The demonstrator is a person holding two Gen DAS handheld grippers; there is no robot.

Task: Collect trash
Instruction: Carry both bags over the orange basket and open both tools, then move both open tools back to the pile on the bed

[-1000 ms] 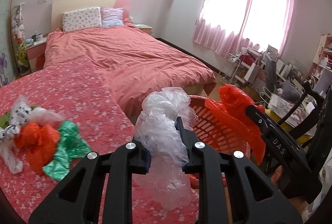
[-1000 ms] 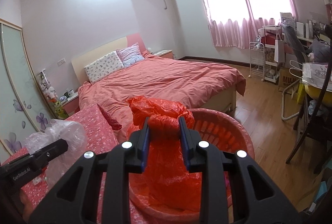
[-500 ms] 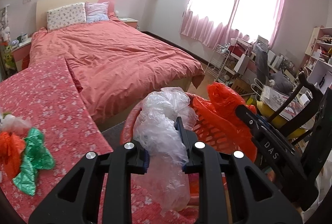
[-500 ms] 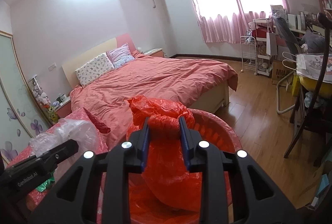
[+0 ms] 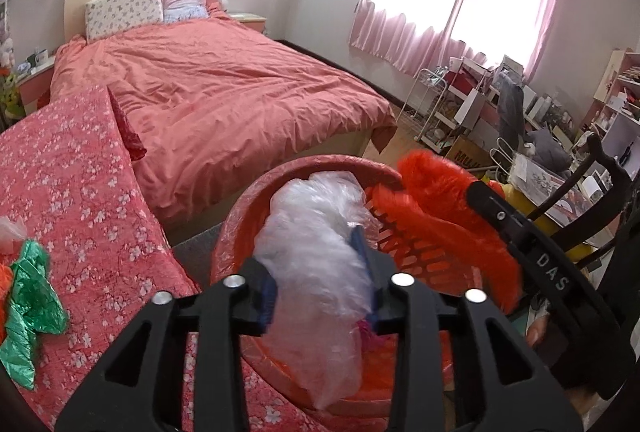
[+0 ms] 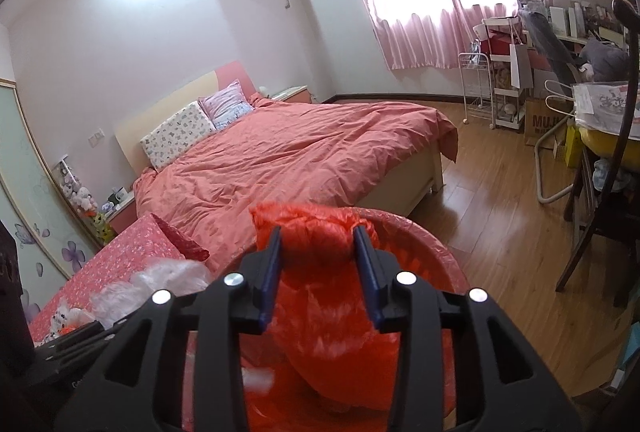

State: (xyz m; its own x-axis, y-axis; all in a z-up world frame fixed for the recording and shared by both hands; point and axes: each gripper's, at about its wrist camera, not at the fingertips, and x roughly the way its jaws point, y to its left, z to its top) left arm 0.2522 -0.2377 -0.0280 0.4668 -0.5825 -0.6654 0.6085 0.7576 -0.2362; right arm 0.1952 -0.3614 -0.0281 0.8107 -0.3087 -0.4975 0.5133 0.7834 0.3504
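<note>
Jaws opening, clear bag (image 5: 316, 264) and orange bag (image 6: 320, 296) over basket (image 5: 320, 168).

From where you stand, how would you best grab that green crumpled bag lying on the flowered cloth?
Judging by its pose, come from above and pinch the bunched upper part of the green bag. It lies flat on the flowered cloth with thin trailing ends, so a side approach would likely only push it along.

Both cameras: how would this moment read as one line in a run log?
left hand-held gripper: opening, clear bag between jaws | right hand-held gripper: opening, orange bag between jaws | both over red basket
</note>
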